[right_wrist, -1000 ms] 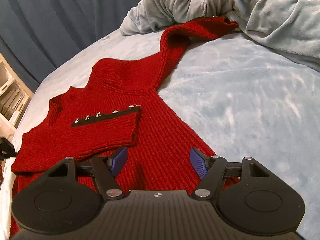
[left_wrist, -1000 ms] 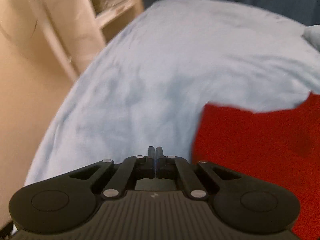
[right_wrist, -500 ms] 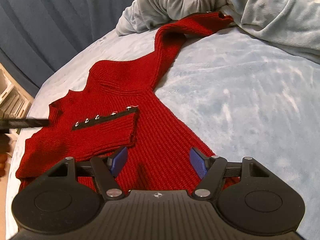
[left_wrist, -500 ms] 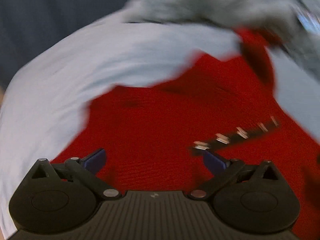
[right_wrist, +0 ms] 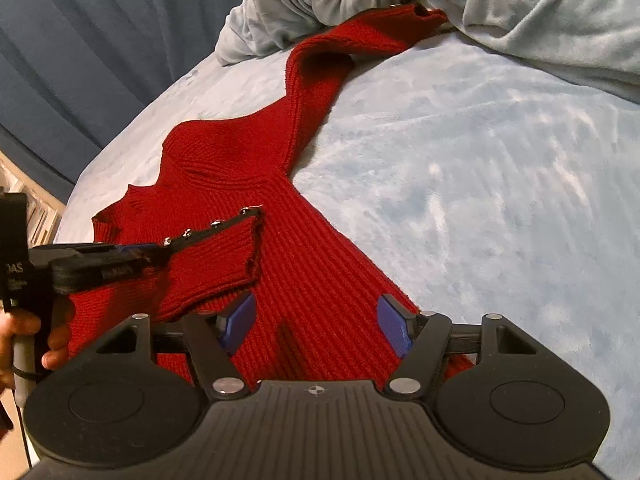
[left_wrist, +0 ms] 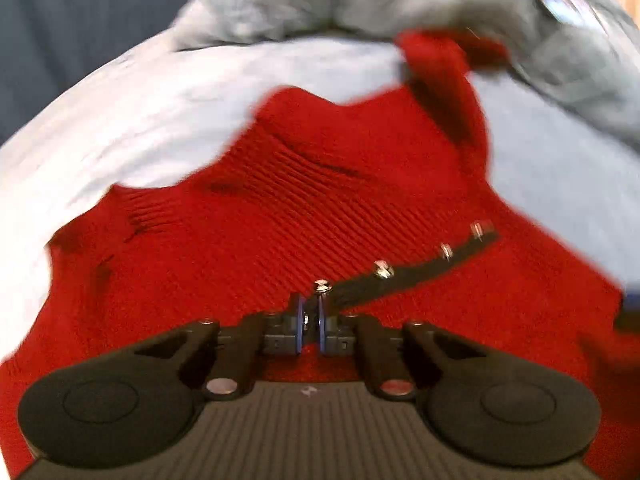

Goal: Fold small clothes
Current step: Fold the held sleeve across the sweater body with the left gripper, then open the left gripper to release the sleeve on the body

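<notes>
A red knit sweater [left_wrist: 320, 208] [right_wrist: 320, 264] lies flat on the pale blue bed [right_wrist: 480, 160]. One sleeve is folded across its chest, its cuff edged by a black strip with metal studs [left_wrist: 420, 268] [right_wrist: 212, 228]. My left gripper [left_wrist: 309, 312] [right_wrist: 144, 249] comes in from the left and is shut on the near end of that strip. The other sleeve [right_wrist: 316, 64] stretches away towards the blanket. My right gripper [right_wrist: 316, 322] hovers over the sweater's lower body; its jaws are closing slightly, the knit lies below them and the pads do not press it.
A crumpled grey blanket [right_wrist: 520, 12] is heaped at the bed's far end, with a phone [left_wrist: 560, 0] on it. Dark blue curtains [right_wrist: 100, 40] hang behind. A shelf [right_wrist: 36, 208] stands off the left edge. A person's hand [right_wrist: 24, 328] holds the left gripper.
My left gripper swung from the bare bed onto the sweater, opened wide, then shut on the studded cuff strip. The right gripper stayed almost still.
</notes>
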Demonstrator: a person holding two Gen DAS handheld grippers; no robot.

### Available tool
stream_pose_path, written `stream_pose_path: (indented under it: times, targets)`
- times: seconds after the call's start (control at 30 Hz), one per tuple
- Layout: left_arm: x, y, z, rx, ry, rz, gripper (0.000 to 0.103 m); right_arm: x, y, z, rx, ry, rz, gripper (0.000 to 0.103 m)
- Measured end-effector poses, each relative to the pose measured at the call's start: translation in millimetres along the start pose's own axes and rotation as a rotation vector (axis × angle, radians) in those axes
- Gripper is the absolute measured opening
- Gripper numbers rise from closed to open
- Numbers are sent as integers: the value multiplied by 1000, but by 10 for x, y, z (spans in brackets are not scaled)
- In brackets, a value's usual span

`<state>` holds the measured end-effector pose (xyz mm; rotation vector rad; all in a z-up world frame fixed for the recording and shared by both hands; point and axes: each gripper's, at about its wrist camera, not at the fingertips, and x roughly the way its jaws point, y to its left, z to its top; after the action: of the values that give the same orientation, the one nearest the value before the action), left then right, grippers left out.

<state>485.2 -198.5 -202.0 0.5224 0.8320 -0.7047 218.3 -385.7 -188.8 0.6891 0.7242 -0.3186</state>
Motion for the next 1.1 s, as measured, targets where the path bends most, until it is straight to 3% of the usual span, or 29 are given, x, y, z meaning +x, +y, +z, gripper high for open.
stream_pose_path:
  times: [0.17, 0.23, 0.27, 0.3, 0.37, 0.43, 0.5, 0.6, 0.67, 0.8, 0.83, 0.87, 0.9, 0.97, 1.1]
  targets:
    - [145, 265, 239, -80, -33, 192, 2, -2, -2, 1, 8, 2, -6, 69]
    - [170, 331, 286, -115, -50, 225, 0, 9, -7, -1, 9, 6, -6, 69]
    - [160, 360, 275, -133, -46, 206, 15, 15, -10, -1, 12, 8, -7, 69]
    - [155, 397, 260, -160, -23, 164, 52, 20, -9, 2, 12, 9, -6, 69]
    - [-41, 454, 145, -180, -88, 222, 91, 23, -10, 6, 13, 11, -5, 69]
    - [-316, 540, 0, -190, -175, 323, 94, 19, -16, 11, 17, 13, -1, 69]
    - [-509, 824, -210, -292, -177, 365, 94, 14, -27, 20, 28, 12, 4, 69]
    - [-716, 1285, -613, -388, -124, 523, 97, -3, -38, 26, 47, 1, 8, 69]
    - [-785, 1610, -912, -469, -53, 559, 97, -13, -38, 19, 53, -7, 9, 69]
    - [-577, 1937, -1245, -590, 122, 450, 94, 5, -6, -6, 32, -11, -5, 69]
    - [-516, 1925, -1232, -573, 123, 453, 88, 9, 6, -15, 23, -13, -9, 69]
    - [-574, 1933, -1257, -570, 104, 442, 54, 16, 22, -25, 10, -16, -14, 69]
    - [-570, 1962, -1188, -617, 83, 396, 31, 22, 37, -34, -3, -20, -19, 69]
    - [-558, 2012, -1051, -674, 65, 463, 18, 32, 55, -47, -23, -27, -27, 69]
    - [-651, 2224, -1258, -839, 38, 485, 17, 36, 63, -52, -36, -31, -28, 69]
